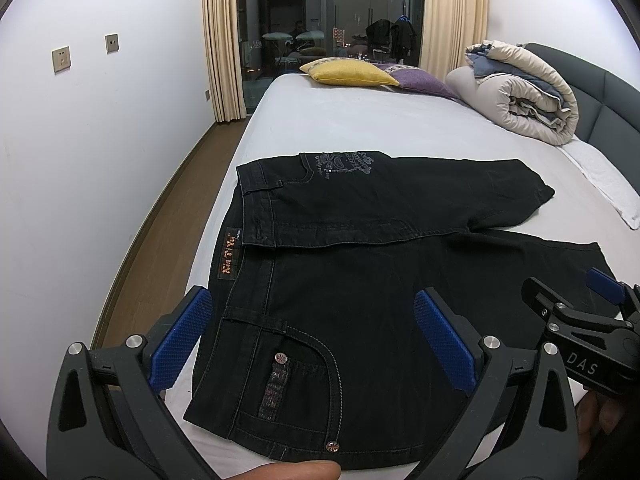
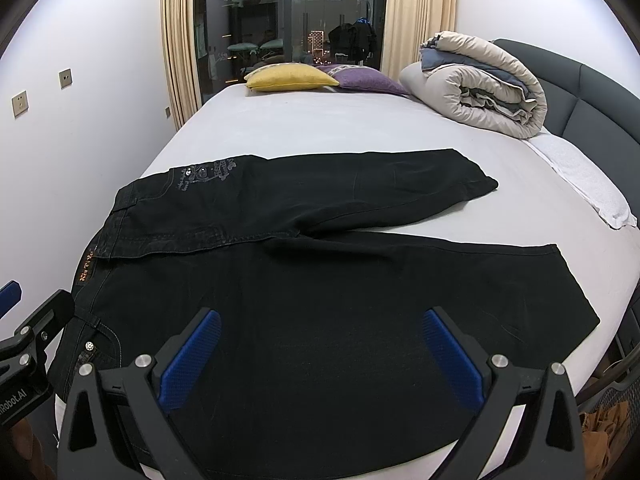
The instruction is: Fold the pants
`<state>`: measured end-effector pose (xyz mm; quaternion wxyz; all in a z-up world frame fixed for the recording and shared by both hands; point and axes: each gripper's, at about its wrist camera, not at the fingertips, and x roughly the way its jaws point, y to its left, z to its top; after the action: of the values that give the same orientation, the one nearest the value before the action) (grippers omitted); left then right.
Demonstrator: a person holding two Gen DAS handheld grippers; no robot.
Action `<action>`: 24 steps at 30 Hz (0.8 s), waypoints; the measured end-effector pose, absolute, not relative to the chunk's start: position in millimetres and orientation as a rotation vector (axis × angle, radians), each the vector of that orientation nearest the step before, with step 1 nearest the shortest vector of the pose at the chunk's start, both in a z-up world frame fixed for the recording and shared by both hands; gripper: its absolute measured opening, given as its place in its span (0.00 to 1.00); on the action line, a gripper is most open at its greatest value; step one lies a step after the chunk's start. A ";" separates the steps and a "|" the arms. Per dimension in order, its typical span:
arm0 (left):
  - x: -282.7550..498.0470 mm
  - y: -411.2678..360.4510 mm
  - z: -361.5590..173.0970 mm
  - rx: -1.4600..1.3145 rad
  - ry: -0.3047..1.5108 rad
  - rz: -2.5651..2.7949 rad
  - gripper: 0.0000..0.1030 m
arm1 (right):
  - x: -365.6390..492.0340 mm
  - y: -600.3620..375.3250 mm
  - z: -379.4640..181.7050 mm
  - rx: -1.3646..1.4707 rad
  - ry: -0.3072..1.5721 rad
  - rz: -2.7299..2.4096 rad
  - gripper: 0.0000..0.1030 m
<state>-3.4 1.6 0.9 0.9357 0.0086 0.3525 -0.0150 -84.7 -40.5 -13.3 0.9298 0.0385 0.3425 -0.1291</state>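
Black jeans [image 1: 360, 280] lie flat on the white bed [image 1: 360, 128], waist to the left, both legs running right, the far leg angled away from the near one. They show in the right wrist view too [image 2: 320, 280]. My left gripper [image 1: 316, 336] is open and empty, hovering above the waist and front pocket at the near edge. My right gripper [image 2: 320, 352] is open and empty above the near leg. The right gripper also shows at the right of the left wrist view [image 1: 580, 308]; the left gripper shows at the left edge of the right wrist view [image 2: 28, 320].
A yellow pillow [image 1: 348, 72] and a purple pillow [image 1: 420, 80] lie at the far end of the bed. A rolled duvet [image 1: 520, 92] sits at the far right by the grey headboard [image 1: 600, 108]. A white towel [image 1: 604, 176] lies at the right. Wooden floor [image 1: 160, 220] runs along the left.
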 end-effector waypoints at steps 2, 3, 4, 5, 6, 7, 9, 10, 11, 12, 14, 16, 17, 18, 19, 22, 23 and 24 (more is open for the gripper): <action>-3.2 1.9 0.8 0.018 0.720 -0.032 1.00 | -84.6 -40.8 -13.1 0.079 0.702 -0.264 1.00; -3.2 1.8 0.9 0.018 0.720 -0.031 1.00 | -84.5 -40.6 -13.2 0.079 0.702 -0.263 1.00; -3.2 1.8 0.8 0.018 0.720 -0.031 1.00 | -84.4 -40.6 -13.2 0.079 0.702 -0.264 1.00; -3.2 1.7 1.0 0.018 0.720 -0.031 1.00 | -84.4 -40.4 -13.2 0.079 0.701 -0.265 1.00; -3.2 1.8 0.9 0.018 0.720 -0.031 1.00 | -84.4 -40.2 -13.3 0.079 0.701 -0.265 1.00; -3.1 1.8 0.9 0.017 0.720 -0.032 1.00 | -84.9 -39.6 -13.0 0.078 0.702 -0.263 1.00; -3.2 1.8 0.9 0.017 0.721 -0.031 1.00 | -84.9 -39.1 -13.1 0.077 0.701 -0.263 1.00; -3.3 1.8 1.0 0.017 0.721 -0.032 1.00 | -84.9 -38.8 -13.3 0.077 0.701 -0.263 1.00; -3.3 1.7 1.0 0.017 0.721 -0.032 1.00 | -84.9 -39.3 -13.1 0.078 0.701 -0.263 1.00; -3.2 1.7 1.0 0.017 0.721 -0.032 1.00 | -84.8 -39.1 -13.2 0.078 0.701 -0.263 1.00; -3.2 1.8 0.9 0.017 0.721 -0.032 1.00 | -84.8 -39.1 -13.1 0.078 0.701 -0.264 1.00; -3.3 1.8 0.9 0.017 0.721 -0.031 1.00 | -84.7 -38.6 -13.3 0.078 0.701 -0.263 1.00; -3.3 1.8 0.9 0.017 0.721 -0.031 1.00 | -84.7 -38.9 -13.2 0.077 0.701 -0.264 1.00; -3.3 1.7 0.9 0.017 0.721 -0.031 1.00 | -84.6 -38.6 -13.3 0.077 0.701 -0.264 1.00; -3.2 1.8 0.7 0.017 0.721 -0.031 1.00 | -84.6 -38.6 -13.3 0.078 0.701 -0.264 1.00; -3.4 1.9 0.8 0.017 0.721 -0.032 1.00 | -84.6 -38.9 -13.2 0.078 0.702 -0.265 1.00; -3.4 1.9 0.8 0.017 0.721 -0.033 1.00 | -84.7 -38.9 -13.2 0.078 0.702 -0.264 1.00; -3.6 1.7 1.0 0.016 0.721 -0.033 1.00 | -84.5 -38.3 -13.4 0.078 0.703 -0.263 1.00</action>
<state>-3.6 1.7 1.0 0.9356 0.0080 0.3526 -0.0161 -84.5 -38.3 -13.4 0.9297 0.0381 0.3432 -0.1284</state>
